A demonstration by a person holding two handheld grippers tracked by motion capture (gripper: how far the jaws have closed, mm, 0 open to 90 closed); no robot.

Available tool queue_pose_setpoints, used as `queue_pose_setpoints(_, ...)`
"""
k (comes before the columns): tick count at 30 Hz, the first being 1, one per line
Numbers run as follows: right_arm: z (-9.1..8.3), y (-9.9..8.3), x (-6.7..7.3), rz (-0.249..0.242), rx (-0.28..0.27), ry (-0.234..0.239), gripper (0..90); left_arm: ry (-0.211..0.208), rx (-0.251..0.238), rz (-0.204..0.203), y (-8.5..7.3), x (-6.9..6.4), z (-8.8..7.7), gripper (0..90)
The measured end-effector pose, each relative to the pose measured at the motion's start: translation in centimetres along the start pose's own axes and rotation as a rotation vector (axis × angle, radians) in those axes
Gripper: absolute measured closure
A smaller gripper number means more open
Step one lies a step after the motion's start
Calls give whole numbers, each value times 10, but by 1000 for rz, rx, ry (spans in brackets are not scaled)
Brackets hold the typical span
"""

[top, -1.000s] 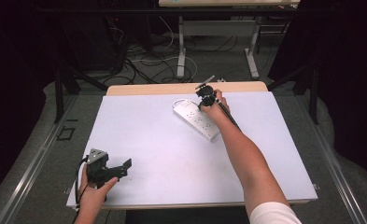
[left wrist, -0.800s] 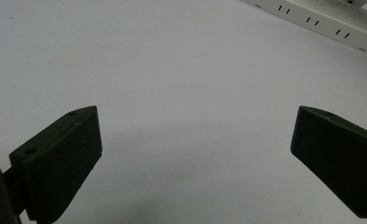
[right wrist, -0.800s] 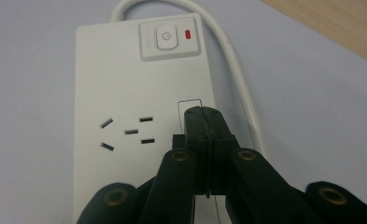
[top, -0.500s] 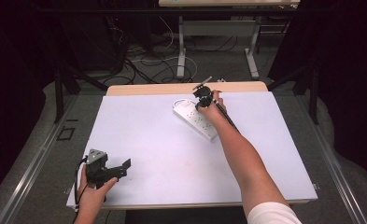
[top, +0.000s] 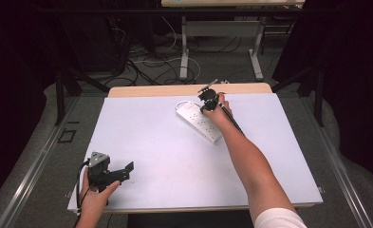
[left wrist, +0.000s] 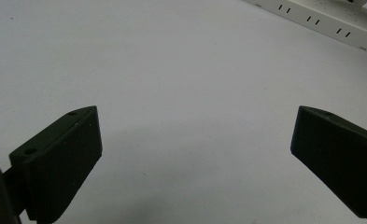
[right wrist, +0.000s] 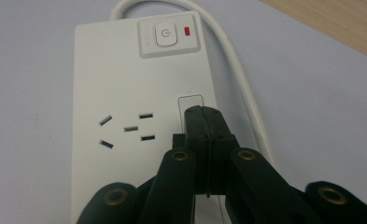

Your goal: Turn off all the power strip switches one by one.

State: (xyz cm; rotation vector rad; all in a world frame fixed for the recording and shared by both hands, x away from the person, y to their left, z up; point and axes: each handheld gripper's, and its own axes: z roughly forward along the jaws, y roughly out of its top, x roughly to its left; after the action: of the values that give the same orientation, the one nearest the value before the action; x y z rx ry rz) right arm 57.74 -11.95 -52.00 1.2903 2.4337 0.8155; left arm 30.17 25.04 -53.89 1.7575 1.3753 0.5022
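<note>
While pressed together with nothing between the jaws, right gripper [right wrist: 208, 122] hovering low over long white plastic power strip [top: 199, 121], tips just above a thin outlined rectangle [right wrist: 191, 108] on its top face, near side of the square white power button [right wrist: 165, 35] w/ small red indicator [right wrist: 187, 31]. Whether tips touch the plastic: cannot tell. Strip lying flat on pale grey table mat [top: 165, 156], far part, a bit right of centre, set diagonally; white round cable [right wrist: 237, 70] leaving its far end and curving along the right side. Left gripper [top: 112, 174] resting at near left corner of mat, well apart from strip, jaws wide open, holding nothing; in left gripper view, strip seen far off at top right.

Progress, as judgement: approach done, tips closed as for poking, prob. aimed at button or at the marked panel. Left to do: the press itself, approx. a short move toward far end if button is the target. Red mark visible, but lit or not: cannot tell.
</note>
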Motion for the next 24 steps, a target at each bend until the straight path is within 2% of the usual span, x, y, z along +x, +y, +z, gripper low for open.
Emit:
queue_pose_setpoints(1, 0, -1, 0, 28, -6, 6, 900, -1, 3, 0, 0, 0, 0, 20)
queue_pose_setpoints(2, -1, -2, -1, 16, 8, 6, 900, -1, 2, -1, 0, 0, 0, 21)
queue_pose_setpoints(4, -2, -3, 0, 31, 7, 3, 900, -1, 4, -2, 0, 0, 1, 20)
queue_pose_setpoints(5, -3, -3, -2, 11, 16, 8, 900, -2, 6, -2, 0, 0, 1, 20)
queue_pose_setpoints(6, -5, -5, -2, 14, 18, 10, 900, 0, 4, -4, 0, 0, 1, 21)
queue_pose_setpoints(7, -5, -7, -2, 22, -3, 15, 900, 0, 4, -4, 0, 0, 1, 20)
queue_pose_setpoints(9, -7, -7, -3, 19, 11, 8, 900, 0, 4, -4, 0, 0, 1, 20)
queue_pose_setpoints(10, -8, -8, -2, 38, 18, 12, 900, 1, 3, -2, 0, 0, 1, 21)
queue_pose_setpoints(11, -11, -10, -4, 7, 17, 7, 900, 1, 3, -2, 0, 0, 1, 20)
queue_pose_setpoints(16, -16, -12, -4, 20, 26, 15, 900, -1, 5, 0, 1, -1, 2, 20)
queue_pose_setpoints(17, -19, -12, -5, 8, 60, 0, 900, 0, 5, 1, 1, -1, 2, 20)
queue_pose_setpoints(18, -19, -12, -5, 8, 60, 0, 900, 0, 6, 2, 1, -1, 2, 20)
queue_pose_setpoints(19, -19, -14, -5, 0, 37, 9, 900, 0, 6, 2, 1, -1, 2, 20)
queue_pose_setpoints(23, -22, -15, -5, 11, 43, 11, 900, 1, 7, 7, 1, -1, 2, 20)
queue_pose_setpoints(24, -21, -16, -6, -3, 37, 13, 900, 1, 5, 7, 1, -1, 2, 20)
